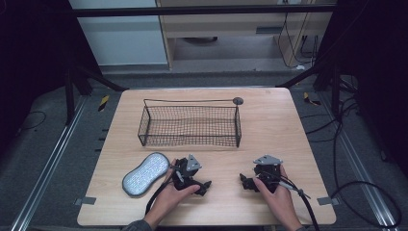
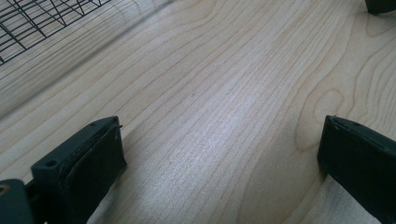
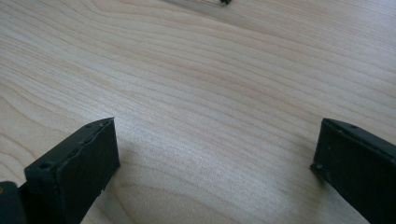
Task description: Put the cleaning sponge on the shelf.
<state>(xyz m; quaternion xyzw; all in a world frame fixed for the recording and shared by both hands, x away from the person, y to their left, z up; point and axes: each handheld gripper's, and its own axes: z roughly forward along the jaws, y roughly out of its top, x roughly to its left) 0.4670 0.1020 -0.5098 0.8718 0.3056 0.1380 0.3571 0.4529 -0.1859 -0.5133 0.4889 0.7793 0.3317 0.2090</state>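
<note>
A black wire mesh basket [image 1: 190,139] stands empty at the middle back of the wooden table [image 1: 269,125]; its corner shows at the top left of the left gripper view as mesh basket [image 2: 37,18]. A grey-white peanut-shaped pad [image 1: 144,174] with a dotted surface lies at the front left. Just right of the pad, my left gripper [image 1: 198,176] rests low over the wood, its jaws wide apart with nothing between them [image 2: 222,126]. To the right of it, my right gripper [image 1: 250,176] sits over bare wood, open and holding nothing [image 3: 215,125].
Bare wood lies between the basket and both grippers. A dark piece [image 2: 380,5] sits at the top right edge of the left gripper view. Black cables [image 1: 308,207] trail off the table's front. Dark floor and frame bars surround the table.
</note>
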